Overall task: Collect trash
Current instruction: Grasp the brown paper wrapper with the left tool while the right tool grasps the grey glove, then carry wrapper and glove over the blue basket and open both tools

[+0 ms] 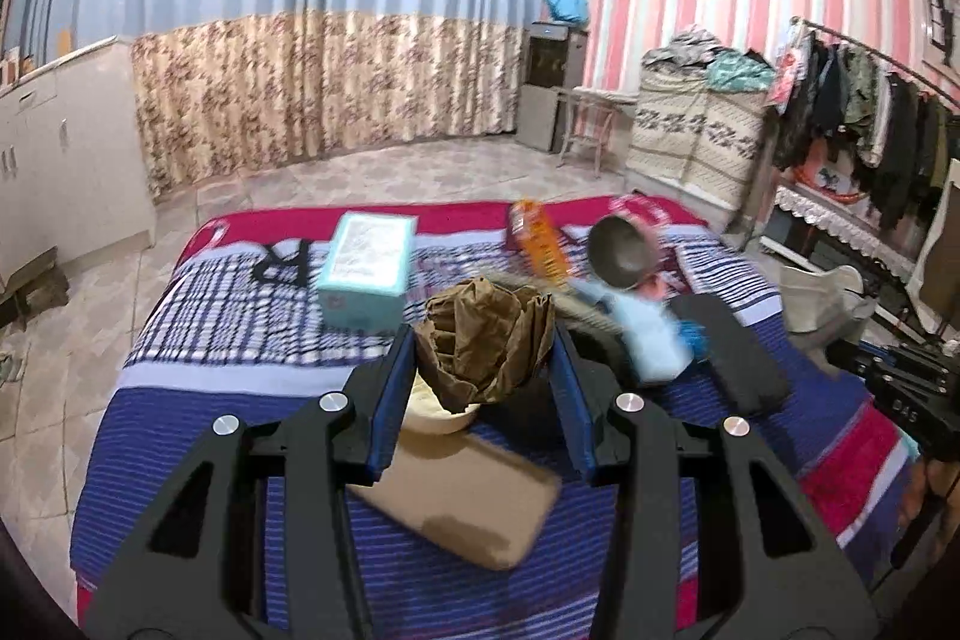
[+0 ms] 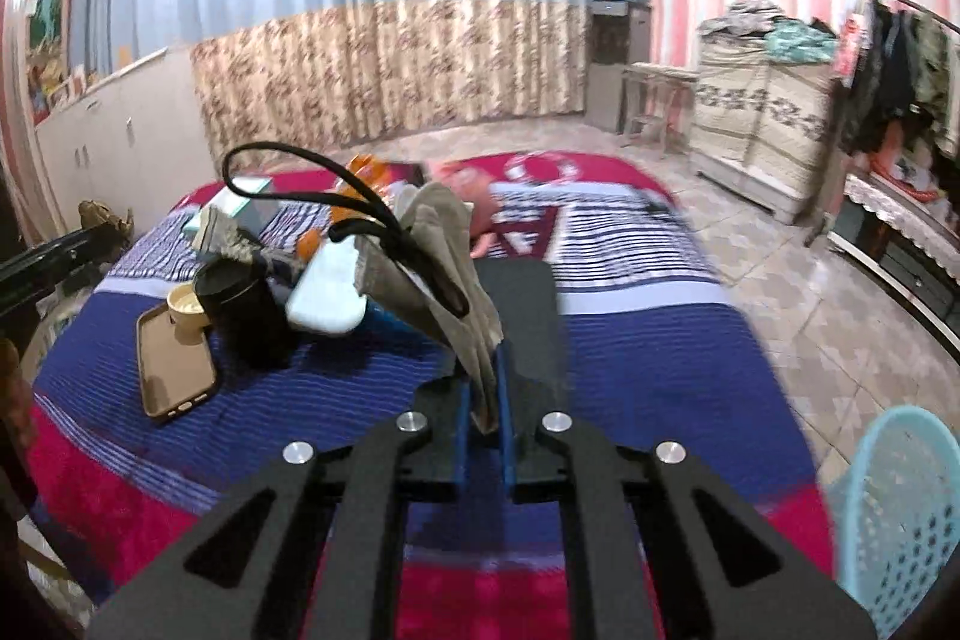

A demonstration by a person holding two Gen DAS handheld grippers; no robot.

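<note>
A: What are your left tongs [image 1: 483,346] gripping?

B: A crumpled brown paper bag [image 1: 486,340], clamped between the blue pads above the bed [image 1: 198,388].

A: And your right tongs [image 2: 485,397]?

B: Pinched tight on a beige cloth [image 2: 444,256] with a black cord [image 2: 336,178], lifted over the striped blanket; the blue basket [image 2: 900,508] sits lower right.

you've got a blue, white and magenta striped blanket [image 2: 630,340], a teal box [image 1: 366,268], a tan phone case [image 2: 174,364], an aqua perforated basket [image 2: 900,508] (lattice holes), brown crumpled paper [image 1: 486,334].
</note>
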